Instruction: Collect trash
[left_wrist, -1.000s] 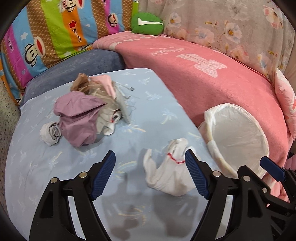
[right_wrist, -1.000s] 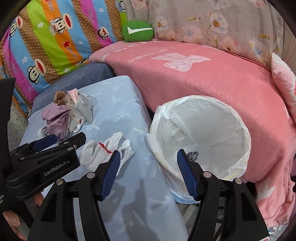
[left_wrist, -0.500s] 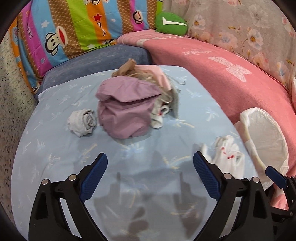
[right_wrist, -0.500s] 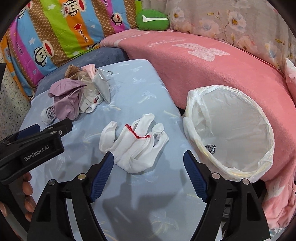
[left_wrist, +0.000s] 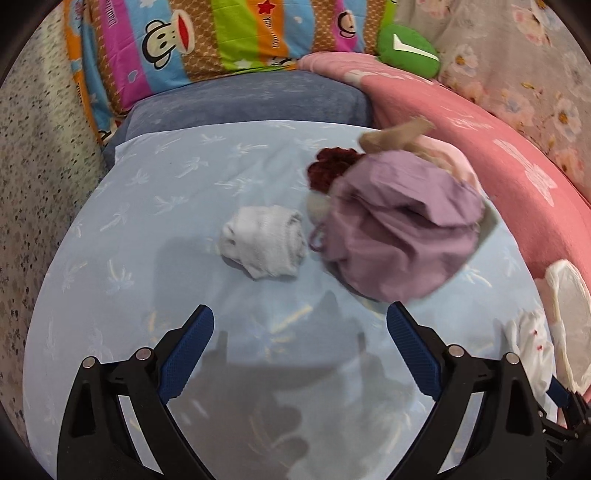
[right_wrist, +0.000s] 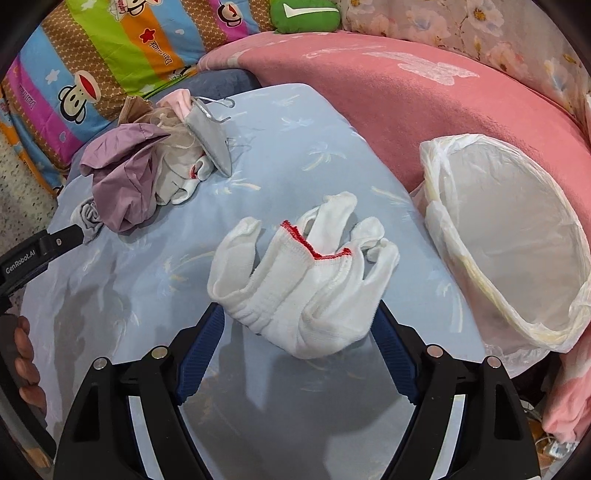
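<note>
Right tool (right_wrist: 297, 345) closer, spread wide round white glove (right_wrist: 303, 277); left tool (left_wrist: 300, 349) gaping.

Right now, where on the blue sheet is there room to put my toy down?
The blue sheet is bare left of the rolled grey sock, up to the dark blue cushion. There is also a bare strip between the white gloves and the purple pile. It's crowded by the lined bin.
</note>
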